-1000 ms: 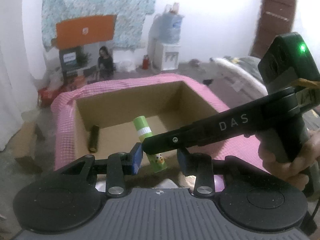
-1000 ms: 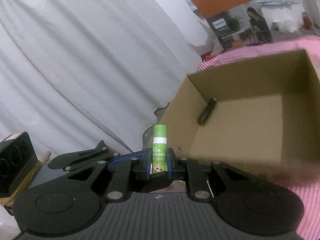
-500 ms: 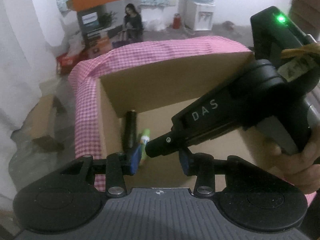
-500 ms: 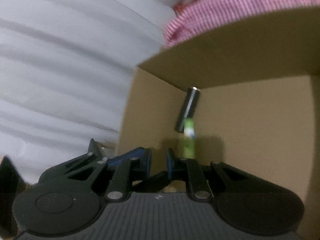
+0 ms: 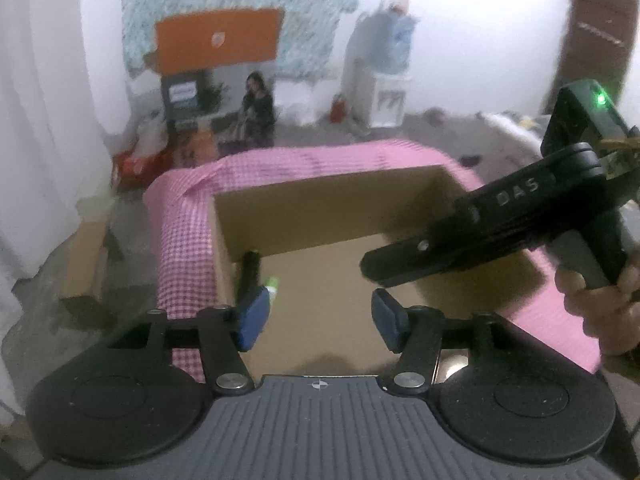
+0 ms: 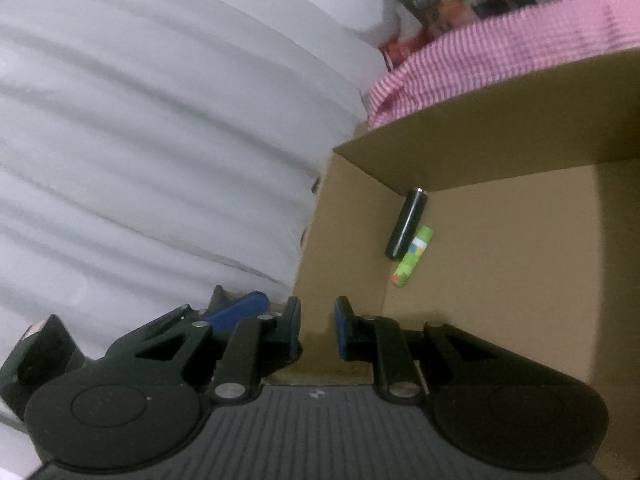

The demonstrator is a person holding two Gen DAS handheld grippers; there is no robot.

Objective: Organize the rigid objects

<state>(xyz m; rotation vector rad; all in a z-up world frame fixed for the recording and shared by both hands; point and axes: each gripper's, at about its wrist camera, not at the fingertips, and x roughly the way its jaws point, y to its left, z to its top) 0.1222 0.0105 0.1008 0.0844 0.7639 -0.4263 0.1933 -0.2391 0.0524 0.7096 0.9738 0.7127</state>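
1. Green glue stick (image 6: 412,257) lies on its side on the floor of the cardboard box (image 6: 500,272), near the left wall and toward the far corner, free of both grippers.
2. Just beside it, on the side toward that wall, lies a black cylinder (image 6: 406,223); the two look to be touching or nearly so, and the right wrist view does not settle which.
3. In the left wrist view only the stick's green tip (image 5: 273,282) and the upper part of the cylinder (image 5: 249,272) show past a blue finger pad (image 5: 252,318).
4. Left gripper (image 5: 318,320) hangs over the near edge of the box; its jaws are opening, with nothing between them.
5. Right gripper (image 6: 318,330) sits over the near left corner of the box; its jaws are opening from a narrow gap, and they too are empty. A hand (image 5: 600,304) grips its handle at the right of the left wrist view.
6. Pink checked cloth (image 5: 180,248) is draped around the outside of the box.
7. White curtains (image 6: 160,120) hang to the left; beyond the box are a grey floor, an orange board (image 5: 218,42) on a patterned wall hanging, a water dispenser (image 5: 384,80), a brown door (image 5: 596,36) and a seated person (image 5: 258,108).
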